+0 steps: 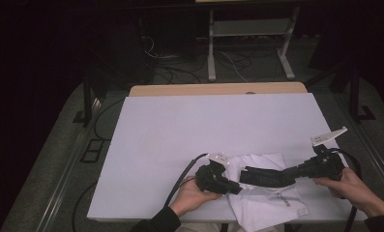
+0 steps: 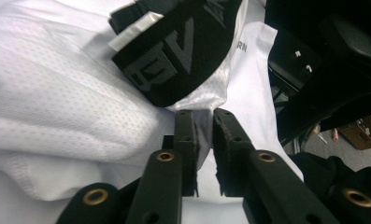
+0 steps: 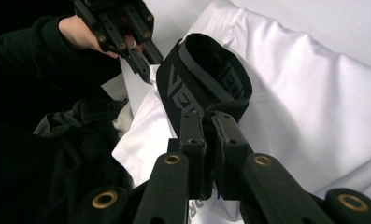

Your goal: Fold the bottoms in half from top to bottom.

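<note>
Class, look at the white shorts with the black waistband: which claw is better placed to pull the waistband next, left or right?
Right. The right claw is shut on the waistband; the left claw only meets white cloth of the shorts beside it.

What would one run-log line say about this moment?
scene: white garment on table | right gripper: jaws shut on black waistband | left gripper: jaws slightly apart at white mesh edge

The white garment (image 1: 267,203) hangs over the near edge of the tabletop (image 1: 180,125), and the high view's bottom edge cuts off its lower part. The lettering on the black waistband (image 1: 264,178) is too small to read there. In the left tool's view the waistband's print is cut off by the top edge. Whether the right tool (image 3: 205,115) pinches fabric is hidden by its own jaws.
</note>
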`<control>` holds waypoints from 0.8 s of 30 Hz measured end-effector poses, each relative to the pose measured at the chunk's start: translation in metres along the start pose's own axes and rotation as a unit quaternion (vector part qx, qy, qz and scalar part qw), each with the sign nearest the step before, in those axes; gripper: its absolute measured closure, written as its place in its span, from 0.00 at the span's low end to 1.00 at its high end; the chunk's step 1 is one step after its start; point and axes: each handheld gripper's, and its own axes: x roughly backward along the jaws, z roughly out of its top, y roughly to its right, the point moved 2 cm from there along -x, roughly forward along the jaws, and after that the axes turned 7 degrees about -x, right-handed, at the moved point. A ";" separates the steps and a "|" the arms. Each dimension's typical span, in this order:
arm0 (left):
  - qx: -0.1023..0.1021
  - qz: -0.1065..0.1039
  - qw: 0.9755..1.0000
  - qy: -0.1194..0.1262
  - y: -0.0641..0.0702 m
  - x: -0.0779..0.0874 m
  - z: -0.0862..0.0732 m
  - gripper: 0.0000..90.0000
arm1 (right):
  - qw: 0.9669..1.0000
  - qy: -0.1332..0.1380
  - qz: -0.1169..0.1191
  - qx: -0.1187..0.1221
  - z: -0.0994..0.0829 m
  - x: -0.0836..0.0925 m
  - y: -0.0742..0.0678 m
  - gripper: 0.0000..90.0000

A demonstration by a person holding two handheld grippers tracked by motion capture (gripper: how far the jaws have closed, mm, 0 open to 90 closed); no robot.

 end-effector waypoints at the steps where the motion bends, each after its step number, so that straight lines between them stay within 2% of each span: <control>1: 0.000 0.002 1.000 0.002 0.000 0.001 0.000 0.86 | 1.000 -0.002 0.000 0.001 -0.001 0.000 0.000 0.91; 9: 0.009 0.008 0.999 0.030 -0.004 0.013 0.003 0.79 | 1.000 -0.015 0.004 0.010 -0.004 -0.003 -0.002 0.91; 18: 0.017 0.041 0.997 0.068 -0.015 0.030 0.011 0.74 | 0.998 -0.054 0.012 0.025 -0.008 -0.009 -0.008 0.91; 21: 0.020 0.057 0.995 0.080 -0.020 0.037 0.012 0.73 | 0.996 -0.077 0.017 0.035 -0.010 -0.011 -0.011 0.90; 24: 0.027 0.071 0.993 0.091 -0.028 0.044 0.012 0.73 | 0.992 -0.114 0.022 0.051 -0.013 -0.016 -0.016 0.89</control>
